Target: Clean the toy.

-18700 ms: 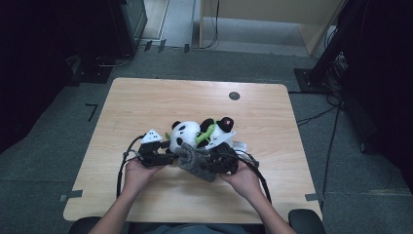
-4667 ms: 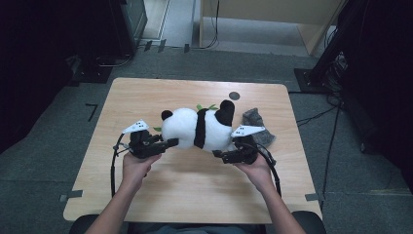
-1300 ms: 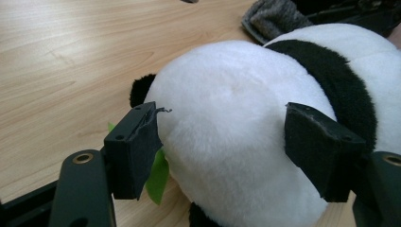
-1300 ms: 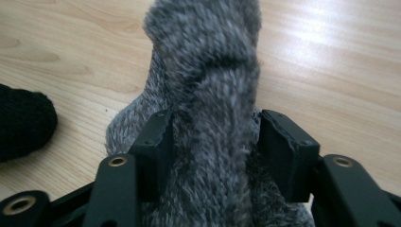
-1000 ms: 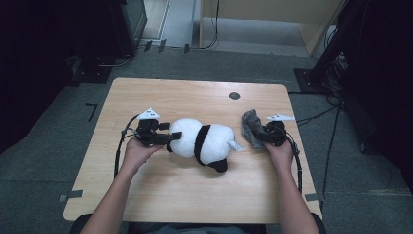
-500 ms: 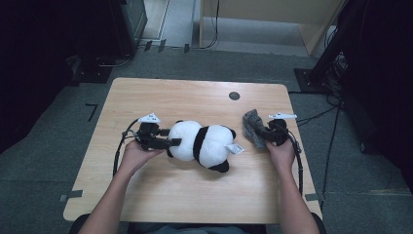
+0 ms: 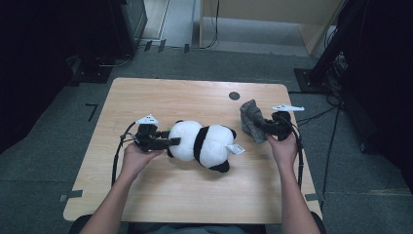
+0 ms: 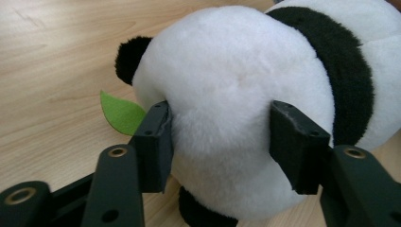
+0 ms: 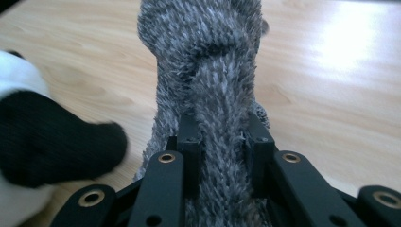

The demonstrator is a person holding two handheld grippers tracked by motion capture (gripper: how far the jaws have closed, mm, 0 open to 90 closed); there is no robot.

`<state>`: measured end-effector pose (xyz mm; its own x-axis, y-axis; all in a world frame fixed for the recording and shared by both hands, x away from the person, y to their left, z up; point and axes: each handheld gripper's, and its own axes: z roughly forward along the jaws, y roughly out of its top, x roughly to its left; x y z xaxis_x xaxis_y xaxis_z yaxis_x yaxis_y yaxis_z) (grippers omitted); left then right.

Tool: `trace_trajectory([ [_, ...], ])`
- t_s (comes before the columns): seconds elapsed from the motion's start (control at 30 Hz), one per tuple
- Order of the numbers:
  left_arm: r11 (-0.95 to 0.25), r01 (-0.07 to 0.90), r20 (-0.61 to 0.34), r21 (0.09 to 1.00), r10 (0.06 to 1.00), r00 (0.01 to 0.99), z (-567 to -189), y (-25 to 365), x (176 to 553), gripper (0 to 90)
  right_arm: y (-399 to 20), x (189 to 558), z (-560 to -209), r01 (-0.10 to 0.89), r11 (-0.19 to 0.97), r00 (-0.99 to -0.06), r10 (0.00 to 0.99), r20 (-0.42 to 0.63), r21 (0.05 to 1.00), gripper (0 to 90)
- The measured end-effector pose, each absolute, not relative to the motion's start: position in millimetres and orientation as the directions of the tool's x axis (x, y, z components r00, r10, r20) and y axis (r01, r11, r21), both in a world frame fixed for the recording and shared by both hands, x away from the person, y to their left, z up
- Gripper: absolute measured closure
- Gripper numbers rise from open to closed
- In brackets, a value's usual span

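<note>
Resting on a pale wood table [image 7: 195, 195] — panda plush [image 7: 202, 145], grey cloth [image 7: 251, 119], dark carpeted room

— What did the right gripper [image 9: 218, 137] have between its black jaws?

— A fuzzy grey knitted cloth [image 9: 208, 61], mottled dark and pale. The jaws were clamped on a bunched fold of it, one pad pressed against each side, and the fabric rose straight up from them toward the top of the view.

— Anything beside it?

— At the left edge, a black-and-white plush panda toy [image 9: 47, 146], blurred: a black limb with white fur above and below it, lying close to the cloth. I could not tell whether they touched.

— And underneath?

— The light wooden tabletop [image 9: 331, 71], with a bright glare at the upper right.
</note>
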<state>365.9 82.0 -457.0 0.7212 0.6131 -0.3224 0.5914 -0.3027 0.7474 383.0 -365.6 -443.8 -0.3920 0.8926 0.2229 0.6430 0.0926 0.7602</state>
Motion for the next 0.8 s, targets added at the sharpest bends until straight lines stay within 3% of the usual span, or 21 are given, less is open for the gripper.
trace_trajectory([
  [0.8, -0.256, 0.582, -0.319, 0.772, 0.635, 0.703, -458.2, 80.2, 353.5, 34.5, -284.6, 402.4, -381.3, 0.552, 0.337, -0.605, 0.792, 0.088, 0.762, 74.6],
])
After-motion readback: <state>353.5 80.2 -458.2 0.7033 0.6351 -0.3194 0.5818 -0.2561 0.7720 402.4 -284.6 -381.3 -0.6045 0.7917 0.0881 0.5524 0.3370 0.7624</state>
